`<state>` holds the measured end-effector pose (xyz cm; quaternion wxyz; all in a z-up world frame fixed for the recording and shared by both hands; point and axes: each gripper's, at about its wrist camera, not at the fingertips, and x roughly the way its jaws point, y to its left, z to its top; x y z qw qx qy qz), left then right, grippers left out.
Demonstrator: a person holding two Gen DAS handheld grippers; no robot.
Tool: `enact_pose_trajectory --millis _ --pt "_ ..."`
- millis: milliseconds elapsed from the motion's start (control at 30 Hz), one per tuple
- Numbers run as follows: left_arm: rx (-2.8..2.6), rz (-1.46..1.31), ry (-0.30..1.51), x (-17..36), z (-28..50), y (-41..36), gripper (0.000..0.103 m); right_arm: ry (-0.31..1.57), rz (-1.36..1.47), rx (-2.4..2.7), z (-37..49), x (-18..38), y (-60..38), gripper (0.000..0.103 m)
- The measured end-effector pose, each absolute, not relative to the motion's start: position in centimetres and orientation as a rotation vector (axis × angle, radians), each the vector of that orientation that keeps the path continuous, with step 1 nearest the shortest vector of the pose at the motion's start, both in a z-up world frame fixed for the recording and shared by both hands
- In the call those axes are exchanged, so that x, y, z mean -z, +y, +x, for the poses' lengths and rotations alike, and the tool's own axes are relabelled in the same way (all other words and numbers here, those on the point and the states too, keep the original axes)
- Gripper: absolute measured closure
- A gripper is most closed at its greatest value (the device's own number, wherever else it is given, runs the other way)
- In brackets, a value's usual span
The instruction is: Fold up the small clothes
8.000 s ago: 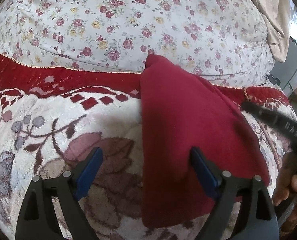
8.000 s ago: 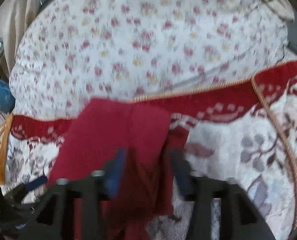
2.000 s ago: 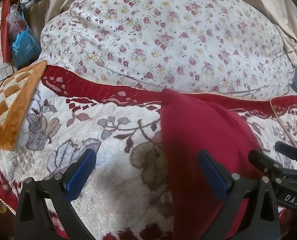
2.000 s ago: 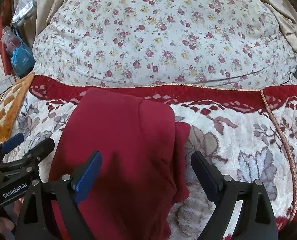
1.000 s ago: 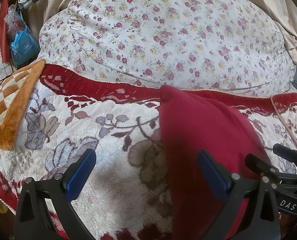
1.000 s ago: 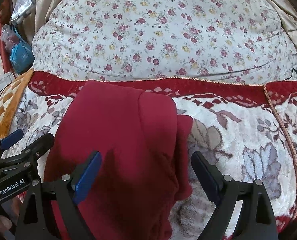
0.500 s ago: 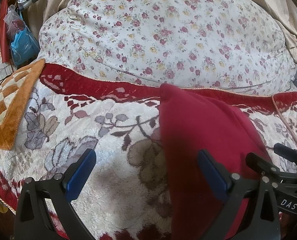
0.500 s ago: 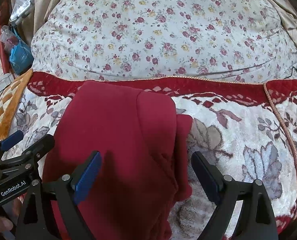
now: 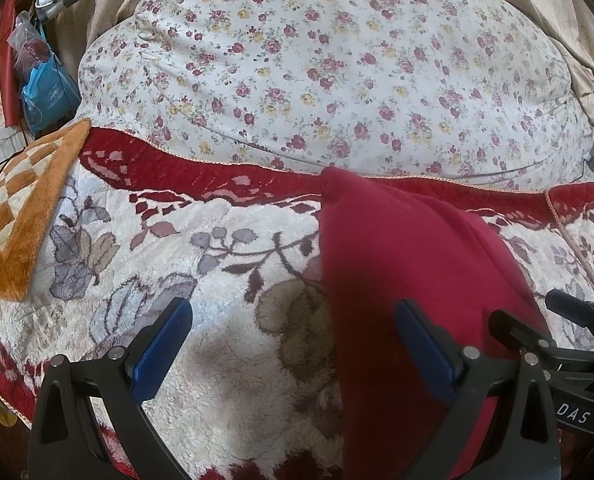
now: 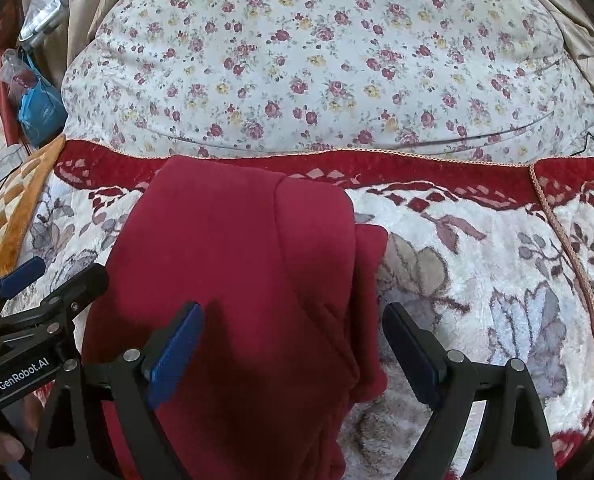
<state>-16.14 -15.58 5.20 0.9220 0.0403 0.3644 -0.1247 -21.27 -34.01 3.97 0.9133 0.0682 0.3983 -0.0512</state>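
A dark red garment (image 10: pixel 237 272) lies folded lengthwise on a plush floral blanket (image 10: pixel 477 264), with a narrower layer doubled over its right side. In the left wrist view the same garment (image 9: pixel 409 280) fills the right half. My left gripper (image 9: pixel 293 344) is open above the blanket at the garment's left edge, its right finger over the red cloth. My right gripper (image 10: pixel 293 344) is open above the garment's near part, with nothing between its fingers. Each gripper shows in the other's view: the right gripper (image 9: pixel 557 340) and the left gripper (image 10: pixel 41 284).
A big rose-print cushion (image 9: pixel 329 68) rises behind the blanket's red border (image 9: pixel 201 172). An orange checked mat (image 9: pixel 13 216) lies at the left, with a blue bag (image 9: pixel 45 96) beyond it. Beige curtain (image 9: pixel 569 32) hangs at the right. A hand (image 10: pixel 1 444) shows at the lower left.
Eight seconds ago both grippers were lower and closer to the garment, the right one moving. Both have since pulled back; over the last second almost nothing has shifted.
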Motion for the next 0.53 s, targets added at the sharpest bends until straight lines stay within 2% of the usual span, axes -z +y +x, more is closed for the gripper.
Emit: enact_pose_trajectory --millis 533 --pt "0.282 0.115 0.733 -5.29 -16.16 -15.38 0.002 0.812 0.144 0.103 -21.36 -4.10 -34.42 0.009"
